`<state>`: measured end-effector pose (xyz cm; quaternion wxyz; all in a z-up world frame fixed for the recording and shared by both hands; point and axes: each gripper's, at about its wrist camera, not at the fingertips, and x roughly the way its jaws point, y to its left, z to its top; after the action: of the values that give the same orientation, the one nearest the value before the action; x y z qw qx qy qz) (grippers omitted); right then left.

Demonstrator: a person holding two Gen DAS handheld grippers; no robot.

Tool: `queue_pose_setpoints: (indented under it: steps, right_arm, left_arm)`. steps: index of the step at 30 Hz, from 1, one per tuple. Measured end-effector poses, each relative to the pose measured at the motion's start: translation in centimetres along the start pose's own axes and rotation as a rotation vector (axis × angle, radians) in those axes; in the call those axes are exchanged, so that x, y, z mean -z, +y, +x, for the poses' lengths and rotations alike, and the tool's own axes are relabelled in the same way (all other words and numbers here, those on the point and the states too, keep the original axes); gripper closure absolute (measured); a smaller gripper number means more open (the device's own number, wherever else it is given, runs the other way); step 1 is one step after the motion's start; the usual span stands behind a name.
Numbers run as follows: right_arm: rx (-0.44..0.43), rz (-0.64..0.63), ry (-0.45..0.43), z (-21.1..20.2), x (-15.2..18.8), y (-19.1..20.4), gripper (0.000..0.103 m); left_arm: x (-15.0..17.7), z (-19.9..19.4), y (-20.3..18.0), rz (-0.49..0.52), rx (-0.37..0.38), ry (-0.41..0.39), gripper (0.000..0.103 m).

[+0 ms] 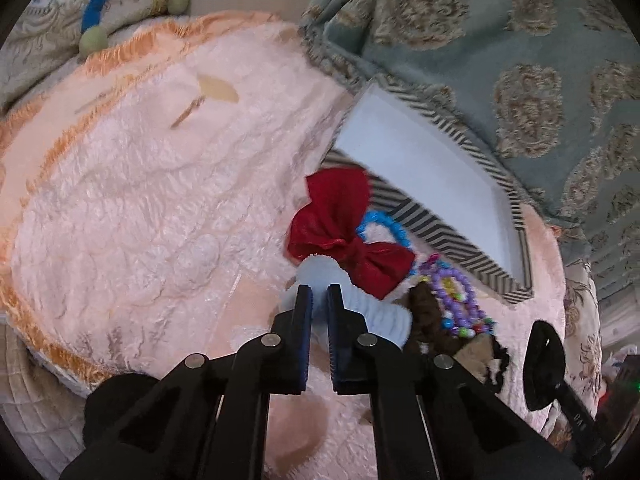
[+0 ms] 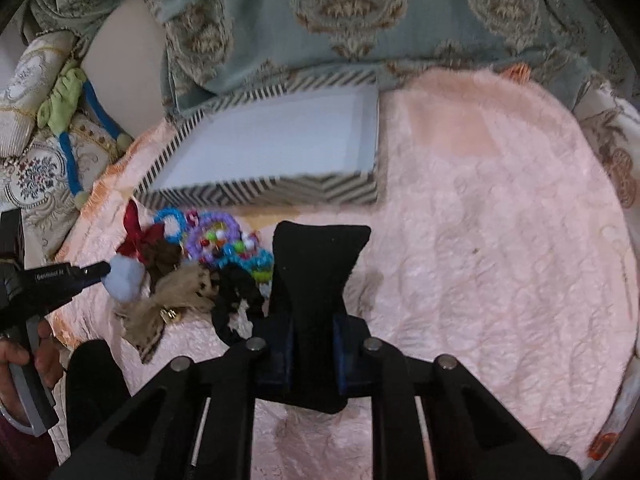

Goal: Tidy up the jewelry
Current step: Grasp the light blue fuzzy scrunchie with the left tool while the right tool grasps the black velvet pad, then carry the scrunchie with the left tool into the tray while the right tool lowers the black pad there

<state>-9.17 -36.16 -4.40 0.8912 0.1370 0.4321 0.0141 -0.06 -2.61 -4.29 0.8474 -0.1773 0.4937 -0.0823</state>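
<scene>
A pale blue puff point(image 1: 352, 300) sits pinched between the narrow-set fingers of the left gripper point(image 1: 320, 294), at the 9 o'clock edge of the jewelry heap on the pink rug point(image 1: 140, 200). From the right wrist view the same puff point(image 2: 124, 276) hangs at the left gripper's point(image 2: 102, 270) tip. Touching it at 1 o'clock lies a red bow point(image 1: 344, 232), with a blue bead ring point(image 1: 386, 228) just beyond. At 3 o'clock of the puff are a brown scrunchie point(image 1: 426, 308) and purple bead bracelets point(image 1: 460, 300). A tan bow point(image 2: 176, 300) and a black scrunchie point(image 2: 236, 296) lie near them.

The right gripper point(image 2: 312, 328) is clamped on a black velvet bow point(image 2: 316, 272), which stands up between its fingers at 3 o'clock of the heap.

At 12 o'clock of the heap stands the open striped box point(image 2: 260, 192), white inside. Behind it is a teal patterned cushion point(image 2: 360, 8).
</scene>
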Motion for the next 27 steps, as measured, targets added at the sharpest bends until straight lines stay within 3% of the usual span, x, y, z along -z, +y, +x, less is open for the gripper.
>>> queue_pose_setpoints:
  steps: [14,22,27]
  right_arm:
    - [-0.06,-0.02,-0.085,-3.6,-2.3,1.7,0.088]
    - [-0.05,-0.05,-0.104,-2.3,-5.8,2.7,0.088]
    - [-0.047,-0.052,-0.094,0.1,-8.7,2.5,0.088]
  left_arm:
    - [-1.8,-5.2,-4.2,0.104,0.066,-0.112,0.103]
    - [-5.9,-4.0,-6.9,0.131,0.068,-0.152,0.103]
    - [-8.4,-1.3,-7.9,0.147,0.02,-0.144,0.103]
